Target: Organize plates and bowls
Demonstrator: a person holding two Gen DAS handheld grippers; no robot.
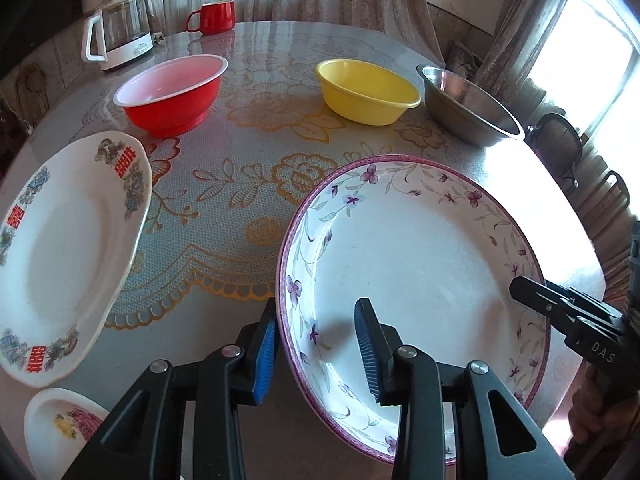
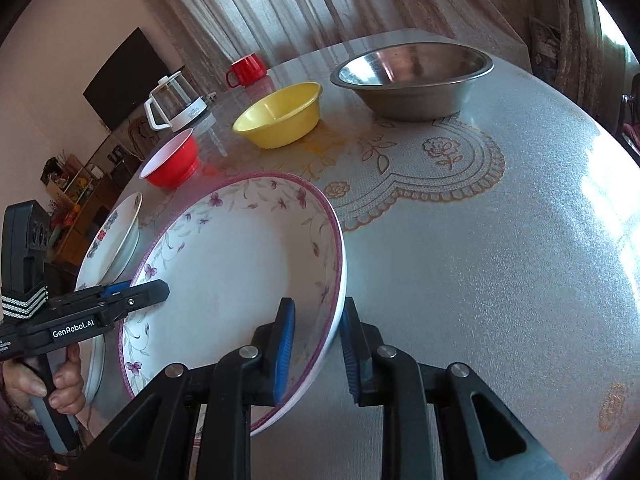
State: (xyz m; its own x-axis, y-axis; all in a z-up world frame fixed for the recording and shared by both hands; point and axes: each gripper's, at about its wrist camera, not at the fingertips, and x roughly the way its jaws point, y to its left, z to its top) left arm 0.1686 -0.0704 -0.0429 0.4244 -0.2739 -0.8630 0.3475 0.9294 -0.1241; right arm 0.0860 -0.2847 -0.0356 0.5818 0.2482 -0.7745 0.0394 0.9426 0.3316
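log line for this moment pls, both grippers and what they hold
left gripper: fingers astride rim of purple-flowered plate | right gripper: fingers astride opposite rim | plate: tilted over table | bowls: untouched

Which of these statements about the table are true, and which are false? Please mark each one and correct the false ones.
1. Both grippers straddle the rim of the purple-flowered plate. True: the left gripper and the right gripper each have one finger inside the rim and one outside.
2. The yellow bowl sits between the red bowl and the steel bowl. True.
3. The yellow bowl is stacked inside the steel bowl. False: they stand apart on the table.
4. The red mug is upside down. False: it stands upright, near the kettle.
5. A second plate, with red characters, lies beside the flowered one. True.
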